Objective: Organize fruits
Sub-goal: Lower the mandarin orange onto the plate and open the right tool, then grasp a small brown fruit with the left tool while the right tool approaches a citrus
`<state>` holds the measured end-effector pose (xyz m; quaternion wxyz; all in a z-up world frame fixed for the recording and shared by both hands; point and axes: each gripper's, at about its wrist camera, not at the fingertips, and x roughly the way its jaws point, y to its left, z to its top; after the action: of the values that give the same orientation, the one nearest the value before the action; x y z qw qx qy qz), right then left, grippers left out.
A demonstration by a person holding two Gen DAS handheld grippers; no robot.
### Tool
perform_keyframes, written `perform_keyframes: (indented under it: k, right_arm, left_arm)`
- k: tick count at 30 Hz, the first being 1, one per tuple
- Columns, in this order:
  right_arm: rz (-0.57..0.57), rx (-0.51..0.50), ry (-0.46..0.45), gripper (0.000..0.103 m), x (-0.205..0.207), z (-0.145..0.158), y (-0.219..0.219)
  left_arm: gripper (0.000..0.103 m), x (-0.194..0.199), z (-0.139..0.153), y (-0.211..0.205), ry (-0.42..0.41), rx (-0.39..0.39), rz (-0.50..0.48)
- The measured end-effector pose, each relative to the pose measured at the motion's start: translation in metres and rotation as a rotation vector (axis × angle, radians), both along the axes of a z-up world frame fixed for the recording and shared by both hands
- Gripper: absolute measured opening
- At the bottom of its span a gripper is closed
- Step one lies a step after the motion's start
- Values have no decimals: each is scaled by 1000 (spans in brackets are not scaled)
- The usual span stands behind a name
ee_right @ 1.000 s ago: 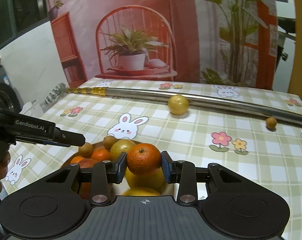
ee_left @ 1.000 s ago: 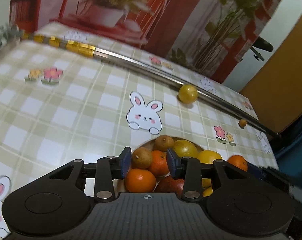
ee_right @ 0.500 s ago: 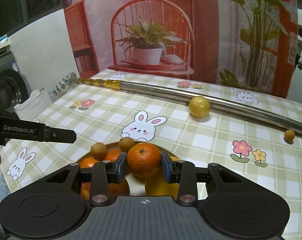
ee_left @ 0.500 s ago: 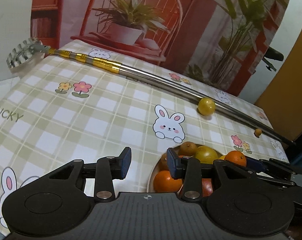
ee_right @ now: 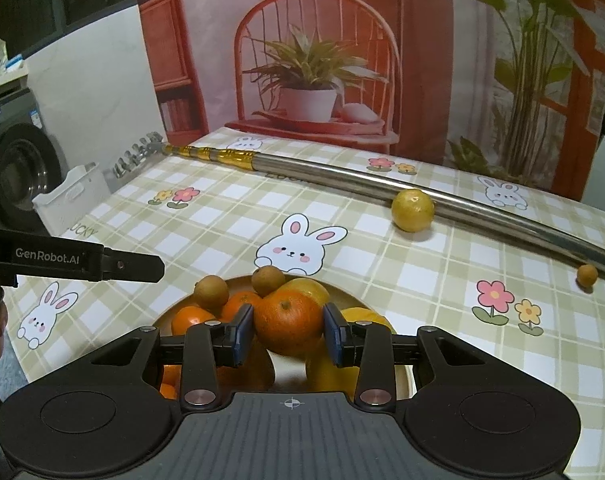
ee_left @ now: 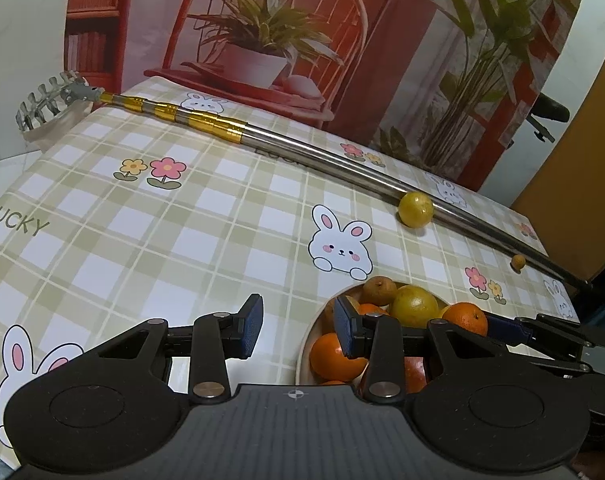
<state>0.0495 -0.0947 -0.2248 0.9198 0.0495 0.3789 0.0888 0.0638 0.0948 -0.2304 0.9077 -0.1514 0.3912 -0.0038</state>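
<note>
Since a second ago we have swung the left gripper (ee_left: 296, 326) away from above the bowl (ee_left: 307, 344), so its spread, empty fingers now hang over the checked tablecloth (ee_left: 150, 232) just left of the bowl's rim, while the right gripper (ee_right: 288, 334) has kept its squeeze on the orange (ee_right: 288, 318) and sits above the bowl.

On the side of the left gripper, seen from the right wrist, we read "GenRobot.AI" in white letters. On the tablecloth, left of the bowl, the word "LUCKY" is printed in grey; a second print of it beside the metal pole (ee_right: 342, 176) is partly hidden and we cannot read it whole.

The orange we hold is round, deep orange, with a dimpled skin and a small green stem scar facing up; the blue pads press it from both sides. Below it the bowl holds more oranges, yellow-green citrus and two small brown fruits (ee_right: 211, 291) perched at the far side of the pile.

Beyond the bowl a yellow fruit (ee_right: 412, 211) lies on the cloth touching the pole, and a tiny brown fruit (ee_right: 587, 274) lies further right, also against the pole. A printed rabbit (ee_right: 298, 246) sits between the bowl and the yellow fruit
</note>
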Motion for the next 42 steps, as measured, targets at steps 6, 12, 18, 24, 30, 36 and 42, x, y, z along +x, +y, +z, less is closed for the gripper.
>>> perform_keyframes:
  k: [6, 12, 18, 24, 30, 36, 42]
  right_arm:
    - [-7, -1, -11, 34, -3, 3, 0]
    - [-41, 19, -29, 34, -9, 8, -9]
    - [-119, 46, -61, 34, -17, 14, -34]
    - [-219, 73, -103, 34, -31, 20, -71]
    - [-280, 75, -144, 35, -44, 27, -111]
    - [-324, 64, -195, 35, -50, 32, -146]
    - [-351, 27, -223, 35, -55, 32, -175]
  left_arm:
    - [41, -2, 1, -2, -1, 10, -3]
    - [41, -3, 1, -3, -2, 12, -7]
    - [41, -4, 2, -6, 4, 22, -16]
    - [41, -8, 11, -14, -23, 59, -41]
    - [41, -4, 18, -24, -27, 65, -64]
    - [41, 8, 35, -45, -40, 81, -88]
    - [41, 32, 56, -88, -56, 103, -168]
